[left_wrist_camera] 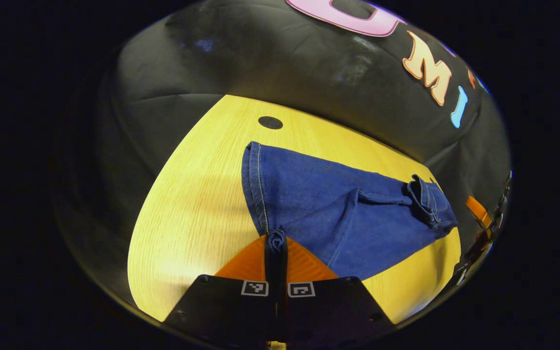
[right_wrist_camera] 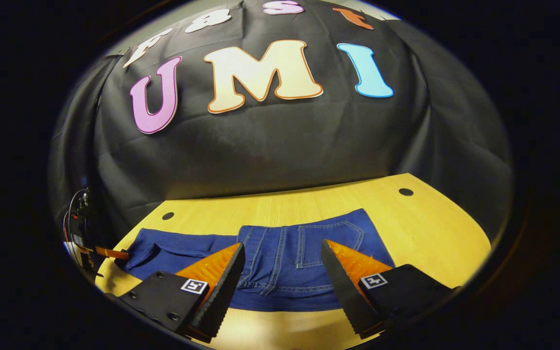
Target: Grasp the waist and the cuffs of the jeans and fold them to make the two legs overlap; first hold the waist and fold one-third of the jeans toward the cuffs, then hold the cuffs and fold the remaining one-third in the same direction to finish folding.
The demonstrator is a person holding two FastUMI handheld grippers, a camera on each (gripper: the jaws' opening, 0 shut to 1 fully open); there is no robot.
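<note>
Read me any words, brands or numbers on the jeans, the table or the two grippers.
jeans: no text; stitching and a back pocket, no readable label.
table: no text; bare wood grain with dark round spots.
left gripper: a black-and-white square marker on each finger, a coded pattern and not words.
right gripper: the same kind of marker, no words or numbers.

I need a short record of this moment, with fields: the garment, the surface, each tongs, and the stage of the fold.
garment: blue jeans, lying flat, back pocket up
surface: yellow wooden table
left tongs: shut on a pinch of denim at the cuff end
right tongs: open, fingers on either side of the waist, not gripping
stage: waist not yet grasped; no thirds fold visible
</note>
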